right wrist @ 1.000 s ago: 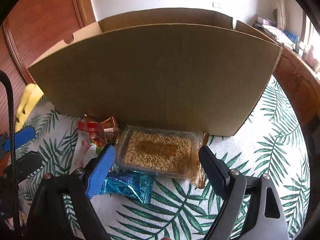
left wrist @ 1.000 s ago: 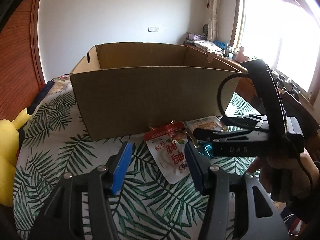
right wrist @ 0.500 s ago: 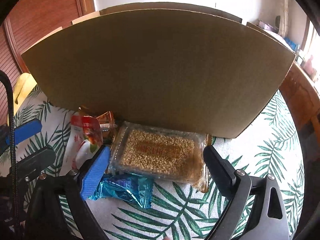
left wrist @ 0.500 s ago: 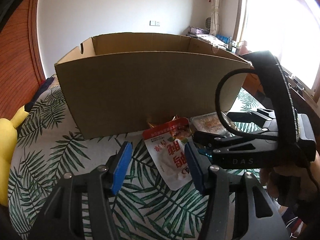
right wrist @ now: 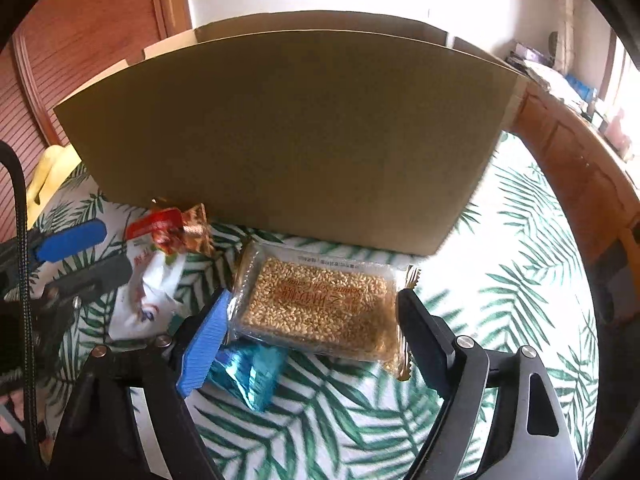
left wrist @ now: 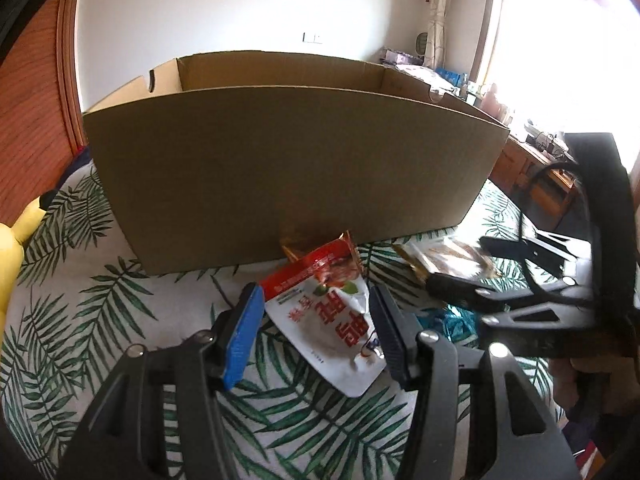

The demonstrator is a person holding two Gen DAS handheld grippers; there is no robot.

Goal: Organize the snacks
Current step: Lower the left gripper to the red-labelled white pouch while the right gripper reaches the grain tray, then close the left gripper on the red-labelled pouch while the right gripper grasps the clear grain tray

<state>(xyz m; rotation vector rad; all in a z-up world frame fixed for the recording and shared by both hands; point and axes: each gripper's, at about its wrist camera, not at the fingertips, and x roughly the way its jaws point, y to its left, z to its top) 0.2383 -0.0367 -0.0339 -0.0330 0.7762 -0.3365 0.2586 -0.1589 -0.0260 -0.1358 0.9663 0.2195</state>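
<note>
A big open cardboard box (left wrist: 288,168) stands on the leaf-print cloth; it also fills the right wrist view (right wrist: 280,132). A white and red snack pouch (left wrist: 332,320) lies in front of it, between the fingers of my open left gripper (left wrist: 316,332). A clear pack of sesame brittle (right wrist: 320,308) lies between the fingers of my open right gripper (right wrist: 312,344), which hovers low over it. A blue foil snack (right wrist: 244,372) lies under the right gripper's left finger. A small copper wrapper (right wrist: 196,228) sits by the box wall.
A yellow plush toy (left wrist: 16,240) lies at the left edge of the cloth. A wooden cabinet (right wrist: 576,168) runs along the right. The right gripper's body (left wrist: 560,288) shows at the right of the left wrist view.
Both grippers have moved lower and closer to the snacks in front of the box. The pouch and the sesame pack now sit further in between their fingers. Nothing has been gripped.
</note>
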